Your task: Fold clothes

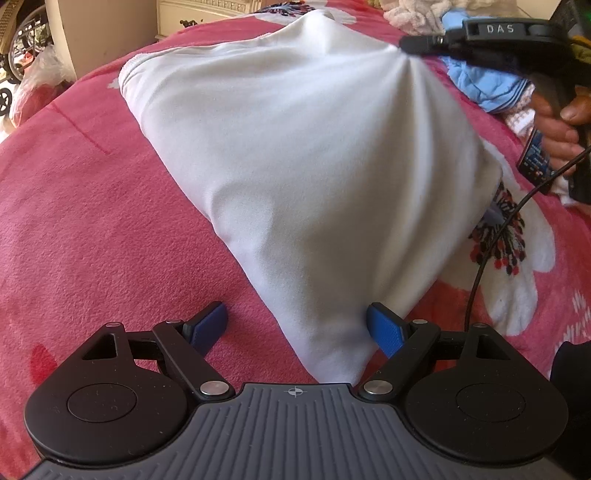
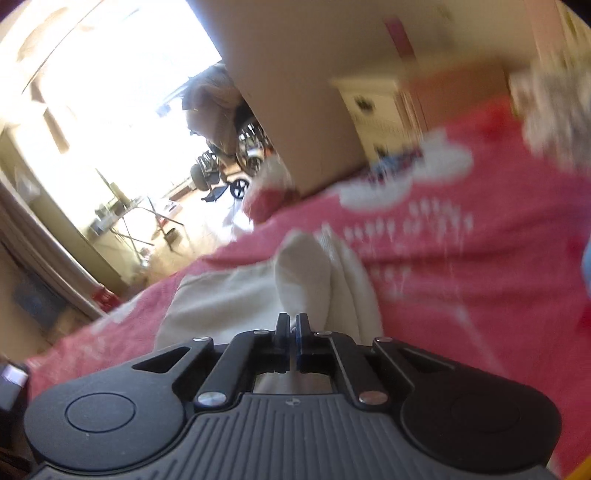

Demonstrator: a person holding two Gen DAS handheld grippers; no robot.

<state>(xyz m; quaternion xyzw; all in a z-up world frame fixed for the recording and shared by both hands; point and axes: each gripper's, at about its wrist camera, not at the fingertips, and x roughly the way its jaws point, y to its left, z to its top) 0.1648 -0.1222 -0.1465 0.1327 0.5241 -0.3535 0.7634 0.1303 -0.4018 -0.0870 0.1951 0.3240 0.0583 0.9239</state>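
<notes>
A white garment [image 1: 295,155] lies spread on a pink flowered blanket [image 1: 92,206]. Its far right part is pulled up into a peak, with creases running to the tip of my right gripper [image 1: 408,45], which is shut on that fabric. In the right wrist view the right gripper [image 2: 293,318] has its fingers together, with the white garment [image 2: 306,269] bunched just beyond them. My left gripper [image 1: 297,310] stands open low over the blanket. The garment's near corner lies between its blue pads [image 1: 384,326], not pinched.
Blue clothing [image 1: 476,85] and a fluffy white item [image 1: 413,14] lie at the far right of the bed. A hand [image 1: 557,125] holds the right gripper's handle, and a black cable [image 1: 487,236] hangs from it. Beyond the bed stand a white cabinet [image 1: 207,14] and a wheelchair [image 2: 243,147].
</notes>
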